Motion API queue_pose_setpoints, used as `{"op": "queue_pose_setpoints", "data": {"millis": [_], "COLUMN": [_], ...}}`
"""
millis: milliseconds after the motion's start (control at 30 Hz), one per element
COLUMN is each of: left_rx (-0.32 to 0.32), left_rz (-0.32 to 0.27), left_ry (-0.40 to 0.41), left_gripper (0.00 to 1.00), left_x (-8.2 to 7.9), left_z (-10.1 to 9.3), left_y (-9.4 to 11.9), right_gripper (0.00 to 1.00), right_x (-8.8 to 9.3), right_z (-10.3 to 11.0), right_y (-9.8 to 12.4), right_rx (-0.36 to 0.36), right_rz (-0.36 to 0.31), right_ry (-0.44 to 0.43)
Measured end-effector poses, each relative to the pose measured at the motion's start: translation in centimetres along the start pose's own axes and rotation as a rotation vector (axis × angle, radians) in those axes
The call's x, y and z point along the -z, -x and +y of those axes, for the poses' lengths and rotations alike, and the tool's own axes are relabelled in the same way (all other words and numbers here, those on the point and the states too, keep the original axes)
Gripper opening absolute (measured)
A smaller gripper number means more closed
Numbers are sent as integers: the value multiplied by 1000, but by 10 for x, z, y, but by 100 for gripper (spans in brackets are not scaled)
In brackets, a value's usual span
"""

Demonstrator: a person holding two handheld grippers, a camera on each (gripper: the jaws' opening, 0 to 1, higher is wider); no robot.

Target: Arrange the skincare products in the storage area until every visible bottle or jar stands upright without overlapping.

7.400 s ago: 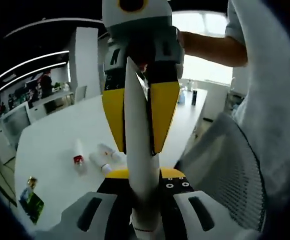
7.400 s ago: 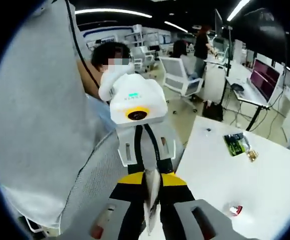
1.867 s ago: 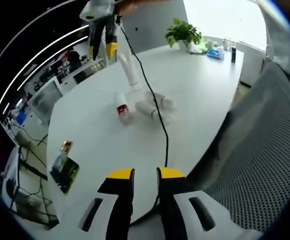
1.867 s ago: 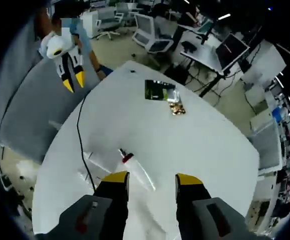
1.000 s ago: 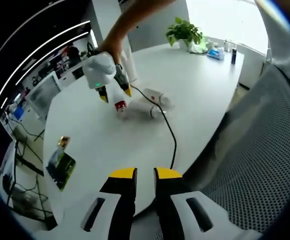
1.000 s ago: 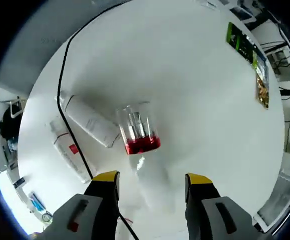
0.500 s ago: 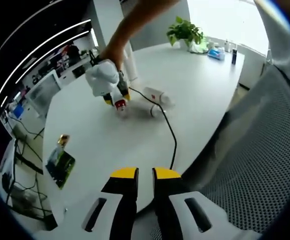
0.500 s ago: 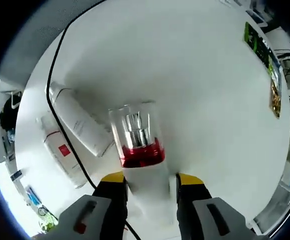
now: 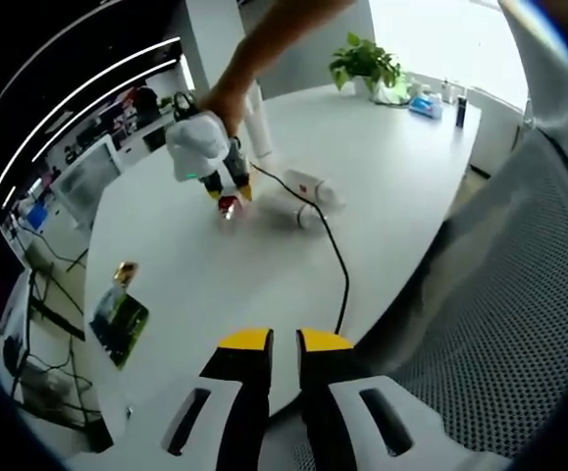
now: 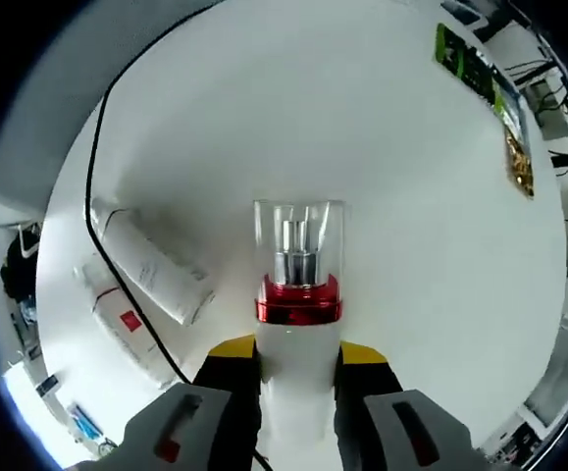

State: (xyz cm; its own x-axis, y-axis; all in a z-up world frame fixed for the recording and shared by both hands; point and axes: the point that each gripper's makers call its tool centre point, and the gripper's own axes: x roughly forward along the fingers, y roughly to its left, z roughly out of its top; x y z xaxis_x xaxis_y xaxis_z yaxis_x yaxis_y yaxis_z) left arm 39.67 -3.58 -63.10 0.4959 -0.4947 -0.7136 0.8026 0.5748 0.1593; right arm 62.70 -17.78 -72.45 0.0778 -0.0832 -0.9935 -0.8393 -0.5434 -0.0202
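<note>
A white pump bottle with a red collar and a clear cap sits between my right gripper's jaws, which are shut on its white body. In the left gripper view that right gripper hangs from a person's hand over the table's middle, with the bottle's red collar at its tip, just off the tabletop. Two white bottles lie on their sides side by side; they also appear as lying bottles. A tall white tube stands upright behind the hand. My left gripper is shut on nothing, near the table's edge.
A black cable trails from the right gripper across the white table and past the lying bottles. A green packet lies near the left edge. A potted plant and small items stand at the far end. A mesh chair is at the right.
My right gripper came down over the red-collared bottle, its jaws shut on the white body, and it has raised the bottle a little. The left gripper has hardly moved.
</note>
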Motion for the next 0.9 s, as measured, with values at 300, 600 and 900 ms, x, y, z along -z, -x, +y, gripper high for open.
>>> {"op": "queue_pose_setpoints", "data": {"millis": [300, 600, 900], "left_rx": [1, -1, -22], "left_rz": [-6, -11, -35], "left_ry": [-3, -12, -28], "left_gripper": [6, 7, 6], "left_x": [0, 0, -5], "left_z": [1, 2, 6], "left_y": [1, 1, 2], "right_gripper": [20, 20, 20], "right_x": [-29, -44, -65], "right_z": [-24, -41, -35], "right_y": [36, 68, 120], "right_rx": [68, 162, 244], "right_rz": [-181, -378, -624], "right_ry": [-186, -469, -710]}}
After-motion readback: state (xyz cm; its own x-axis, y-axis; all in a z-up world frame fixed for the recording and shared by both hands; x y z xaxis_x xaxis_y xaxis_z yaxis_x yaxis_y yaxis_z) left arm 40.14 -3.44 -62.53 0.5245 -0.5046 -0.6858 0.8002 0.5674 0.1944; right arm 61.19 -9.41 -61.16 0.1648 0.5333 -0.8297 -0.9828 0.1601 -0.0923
